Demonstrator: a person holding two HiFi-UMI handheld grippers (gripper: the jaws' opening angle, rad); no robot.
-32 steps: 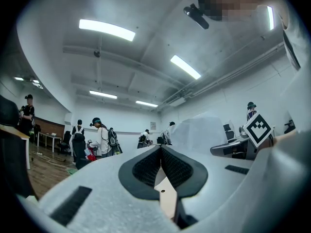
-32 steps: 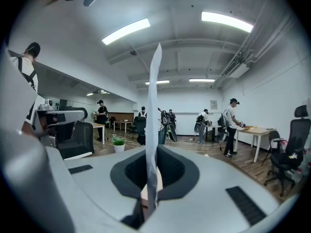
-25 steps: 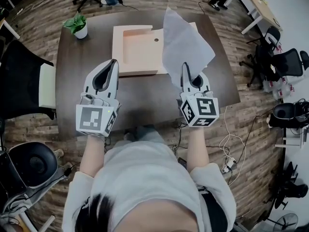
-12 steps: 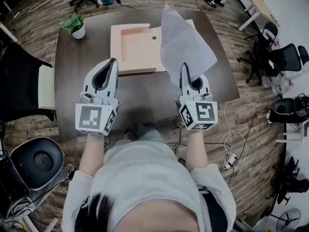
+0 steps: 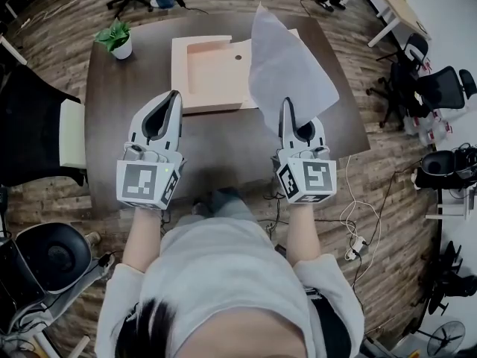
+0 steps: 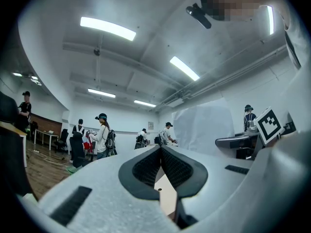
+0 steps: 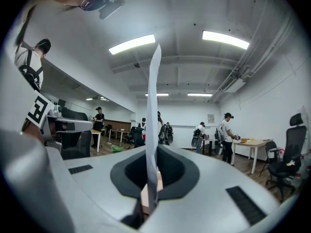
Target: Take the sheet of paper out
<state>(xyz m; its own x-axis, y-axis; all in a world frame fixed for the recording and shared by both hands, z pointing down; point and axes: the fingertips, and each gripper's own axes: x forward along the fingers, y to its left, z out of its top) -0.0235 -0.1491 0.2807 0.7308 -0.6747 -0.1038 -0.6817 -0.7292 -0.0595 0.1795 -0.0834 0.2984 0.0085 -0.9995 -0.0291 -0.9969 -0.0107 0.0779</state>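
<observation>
While the right gripper point(image 5: 288, 104) is clamped tight on the lower edge of the sheet of paper point(image 5: 287, 62), the sheet stands raised over the table's point(image 5: 223, 151) right side, beside the open box point(image 5: 212, 73) at the far edge. Left gripper point(image 5: 176, 95): jaws together, empty.

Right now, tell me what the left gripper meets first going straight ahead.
Likely nothing near: the left gripper points over the box, which shows low between its jaws; open room beyond. Height uncertain.
</observation>
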